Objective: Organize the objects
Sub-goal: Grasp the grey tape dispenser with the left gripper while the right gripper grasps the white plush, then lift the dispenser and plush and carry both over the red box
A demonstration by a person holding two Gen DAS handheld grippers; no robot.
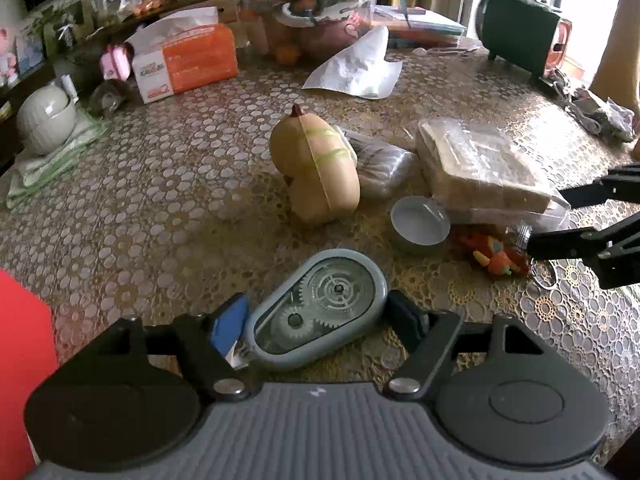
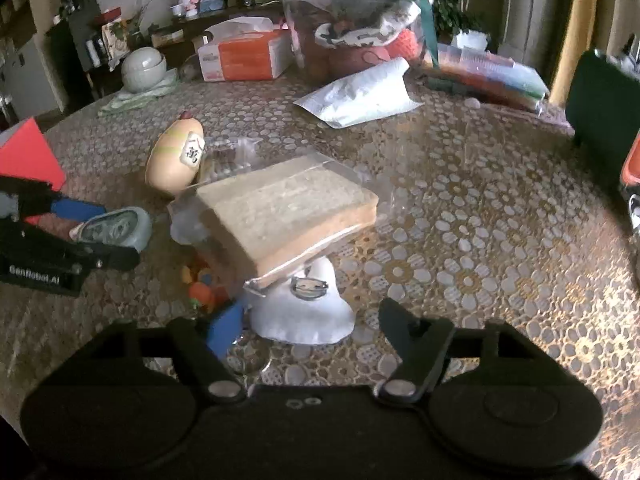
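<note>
My left gripper [image 1: 320, 316] is shut on a grey correction-tape dispenser [image 1: 320, 312] with clear gears, held low over the table; it also shows in the right wrist view [image 2: 114, 226]. My right gripper [image 2: 312, 320] is open around a white pouch with a metal ring [image 2: 306, 312]. A bagged slice of bread [image 2: 288, 208] lies just beyond it, also seen in the left wrist view [image 1: 480, 164]. A tan squash-shaped toy [image 1: 316, 168] stands mid-table. A small colourful toy [image 1: 496, 256] lies under the bread bag, next to a round grey tin [image 1: 418, 226].
An orange tissue box [image 1: 188, 60], a white paper bag [image 1: 360, 68], a white pot on a cloth [image 1: 46, 120], a dark green appliance [image 1: 520, 32] and a bagged basket [image 2: 360, 20] stand along the back. A red object [image 1: 20, 360] is at the left.
</note>
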